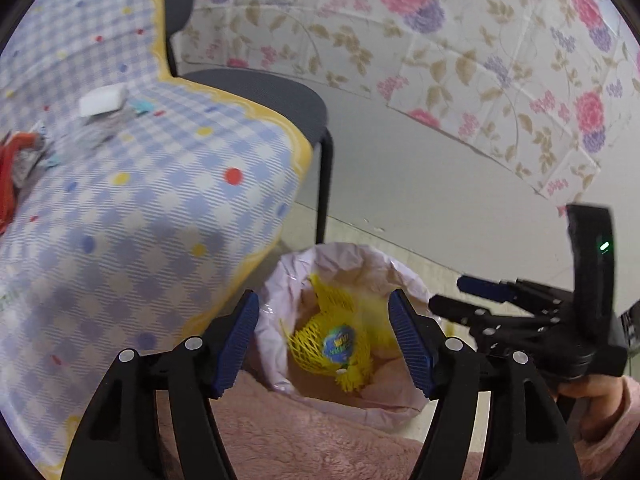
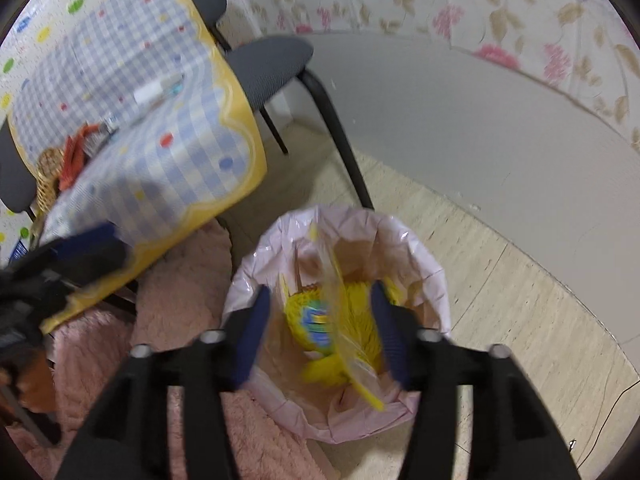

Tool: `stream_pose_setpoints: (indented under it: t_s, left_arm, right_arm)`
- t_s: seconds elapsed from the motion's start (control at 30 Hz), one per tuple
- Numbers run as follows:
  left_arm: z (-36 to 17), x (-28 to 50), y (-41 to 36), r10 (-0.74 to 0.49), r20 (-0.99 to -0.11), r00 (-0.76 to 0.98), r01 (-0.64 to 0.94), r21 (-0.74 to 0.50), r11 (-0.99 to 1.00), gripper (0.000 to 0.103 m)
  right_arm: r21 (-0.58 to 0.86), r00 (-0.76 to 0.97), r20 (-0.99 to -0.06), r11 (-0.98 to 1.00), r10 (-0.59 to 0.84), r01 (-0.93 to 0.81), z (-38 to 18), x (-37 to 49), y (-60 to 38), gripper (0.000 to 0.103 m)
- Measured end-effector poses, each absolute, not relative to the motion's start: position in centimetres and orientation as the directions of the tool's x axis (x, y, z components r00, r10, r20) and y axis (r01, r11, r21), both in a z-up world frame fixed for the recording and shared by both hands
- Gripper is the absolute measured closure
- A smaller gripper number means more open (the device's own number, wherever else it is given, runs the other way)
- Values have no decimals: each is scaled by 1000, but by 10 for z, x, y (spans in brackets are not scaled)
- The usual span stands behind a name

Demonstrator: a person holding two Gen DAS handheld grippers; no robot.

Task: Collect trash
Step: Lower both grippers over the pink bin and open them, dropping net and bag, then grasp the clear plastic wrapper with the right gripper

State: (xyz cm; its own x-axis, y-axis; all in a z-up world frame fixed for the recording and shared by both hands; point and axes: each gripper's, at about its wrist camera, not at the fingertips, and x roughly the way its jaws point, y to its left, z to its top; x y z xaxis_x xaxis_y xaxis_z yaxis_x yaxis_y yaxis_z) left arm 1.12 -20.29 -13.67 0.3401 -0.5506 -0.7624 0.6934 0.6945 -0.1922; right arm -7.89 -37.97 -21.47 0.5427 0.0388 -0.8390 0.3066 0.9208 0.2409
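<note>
Blurred clear bag [image 2: 352, 344] partly hides yellow netting [image 2: 308, 320].

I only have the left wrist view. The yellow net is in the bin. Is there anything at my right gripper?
Observer: Yes. A clear zip bag with a yellow strip is between the open right gripper fingers, over the bin. The pads aren't pressing it.
Operator: Is anything on the table past the orange item?
Observer: A woven basket sits beside the orange item at the far end of the table.
</note>
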Motion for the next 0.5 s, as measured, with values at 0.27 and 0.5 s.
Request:
stream_pose_setpoints:
  t_s: [0.27,0.5]
  left_arm:
    - [-114,25,-160,-525,-717,459,603,-182,777,35]
    - [-115,36,-121,-482,-710,513,527,-183,830,35]
  right_arm:
    - [192,641,-767,943,-30,274,-172,-72,-373,50]
    - [189,717,-697,964,-2,186,-144,-49,-351,51]
